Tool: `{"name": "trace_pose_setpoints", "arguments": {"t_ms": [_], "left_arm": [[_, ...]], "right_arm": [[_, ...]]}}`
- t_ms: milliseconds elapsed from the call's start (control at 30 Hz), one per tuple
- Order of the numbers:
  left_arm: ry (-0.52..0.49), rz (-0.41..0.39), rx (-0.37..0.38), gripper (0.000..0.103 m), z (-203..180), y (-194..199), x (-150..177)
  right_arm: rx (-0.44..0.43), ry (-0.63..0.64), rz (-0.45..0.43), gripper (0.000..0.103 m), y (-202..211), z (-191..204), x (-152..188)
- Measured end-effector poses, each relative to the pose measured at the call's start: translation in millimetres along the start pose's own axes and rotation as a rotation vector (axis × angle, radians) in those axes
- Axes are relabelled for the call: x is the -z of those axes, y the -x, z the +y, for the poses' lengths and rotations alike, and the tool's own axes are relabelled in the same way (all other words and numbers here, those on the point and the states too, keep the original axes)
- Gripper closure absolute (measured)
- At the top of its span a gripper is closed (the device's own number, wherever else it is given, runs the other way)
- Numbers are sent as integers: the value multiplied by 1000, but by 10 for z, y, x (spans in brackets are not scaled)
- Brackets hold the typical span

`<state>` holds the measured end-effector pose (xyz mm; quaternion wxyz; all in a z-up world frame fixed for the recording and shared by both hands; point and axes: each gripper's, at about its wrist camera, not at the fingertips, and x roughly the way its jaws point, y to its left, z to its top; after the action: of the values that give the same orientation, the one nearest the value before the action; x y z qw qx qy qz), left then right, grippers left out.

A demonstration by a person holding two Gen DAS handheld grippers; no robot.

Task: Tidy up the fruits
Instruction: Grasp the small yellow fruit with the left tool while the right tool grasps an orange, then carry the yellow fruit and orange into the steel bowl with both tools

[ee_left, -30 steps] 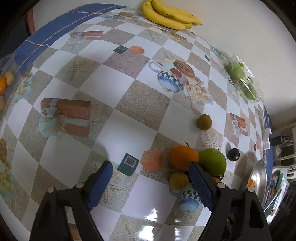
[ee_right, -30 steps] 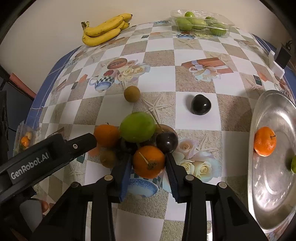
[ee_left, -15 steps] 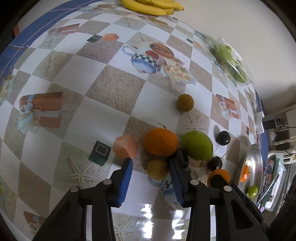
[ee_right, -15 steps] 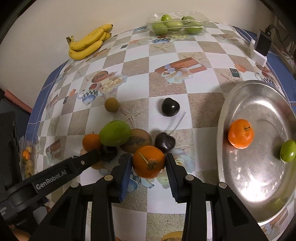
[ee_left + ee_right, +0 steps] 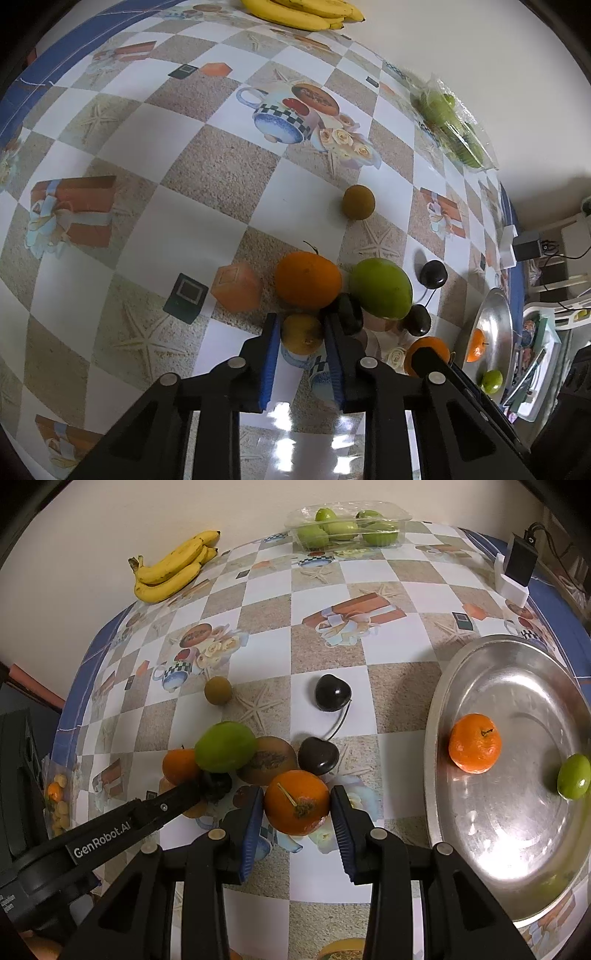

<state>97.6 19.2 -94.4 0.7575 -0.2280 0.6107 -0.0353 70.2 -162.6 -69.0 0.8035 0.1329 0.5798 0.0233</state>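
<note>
Orange mandarin (image 5: 296, 802) between right hand-held gripper (image 5: 297, 823) fingers, pads touching.

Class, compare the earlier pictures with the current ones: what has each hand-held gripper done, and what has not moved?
The left hand-held gripper advanced and closed around the small yellow-brown fruit. The right hand-held gripper kept gripping its orange. The metal tray and bananas stayed put.

three oranges (image 5: 296, 802), one banana bunch (image 5: 173, 568) — one tray (image 5: 517, 867)
</note>
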Motion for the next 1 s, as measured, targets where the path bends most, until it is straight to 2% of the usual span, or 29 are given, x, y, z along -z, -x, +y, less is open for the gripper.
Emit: {"name": "trace_pose_setpoints", "arguments": {"t_ms": [300,567,1000], "left_arm": [[22,-28,8,77,60,95,-12],[34,-98,12,77,64,302,-44],[-10,-181,16,77,-212,511,-30]], "right_arm": [[9,-9,8,64,9,-30,-2],[3,-27,-17,64,144,-115,-32],[56,-110,-71,64,407,-550,-90]]}}
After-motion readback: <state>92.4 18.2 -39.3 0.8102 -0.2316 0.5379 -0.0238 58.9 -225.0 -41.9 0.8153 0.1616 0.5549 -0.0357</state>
